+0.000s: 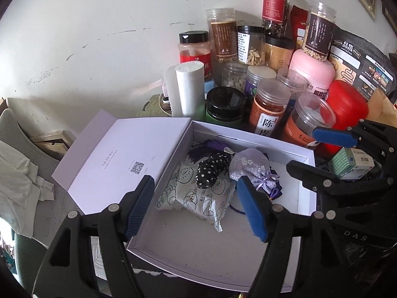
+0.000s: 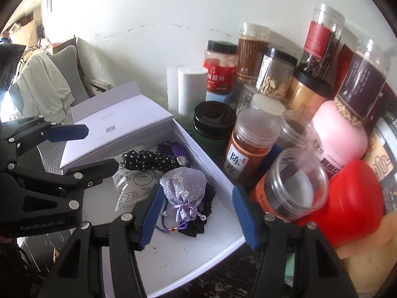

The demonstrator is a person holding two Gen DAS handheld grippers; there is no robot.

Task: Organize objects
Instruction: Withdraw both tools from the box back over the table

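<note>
An open white box [image 1: 248,139] [image 2: 215,181] with its lid [image 1: 119,159] folded out to the left holds a lavender drawstring pouch [image 1: 250,166] [image 2: 184,188], a black polka-dot fabric piece [image 1: 212,171] [image 2: 148,161], a purple tassel [image 1: 211,146] [image 2: 173,149] and a printed white packet [image 1: 198,196] [image 2: 129,183]. My left gripper [image 1: 198,208] is open and empty above the box's near end. My right gripper [image 2: 196,216] is open and empty over the box's right wall, close to the pouch. It also shows in the left wrist view [image 1: 320,149].
Many jars and bottles crowd behind and right of the box: an orange-labelled jar [image 1: 268,109] [image 2: 250,144], a clear open jar [image 1: 307,119] [image 2: 292,183], a red container [image 1: 347,111] [image 2: 352,198], a pink tub [image 1: 312,72]. A white roll [image 1: 188,89] stands behind. Clothes [image 1: 22,181] lie left.
</note>
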